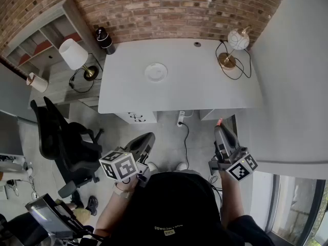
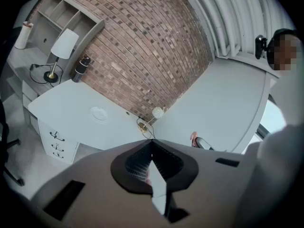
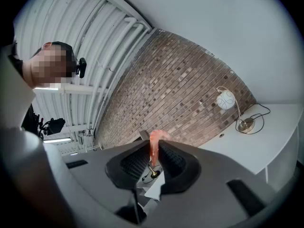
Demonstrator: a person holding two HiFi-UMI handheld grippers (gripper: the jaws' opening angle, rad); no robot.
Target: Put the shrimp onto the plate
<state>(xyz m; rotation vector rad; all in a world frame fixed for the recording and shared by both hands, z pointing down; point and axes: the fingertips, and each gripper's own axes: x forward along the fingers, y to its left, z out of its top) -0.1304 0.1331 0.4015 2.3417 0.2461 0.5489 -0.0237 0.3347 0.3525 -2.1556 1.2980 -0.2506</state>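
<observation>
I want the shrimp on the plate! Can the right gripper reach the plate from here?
Probably not yet. The right gripper, shut on the shrimp, hangs over the floor well short of the desk, and the plate lies mid-desk. Nothing blocks the way; a step forward should do.

Most of the shrimp (image 3: 155,141) is hidden within the clamped right tool (image 3: 152,151).
</observation>
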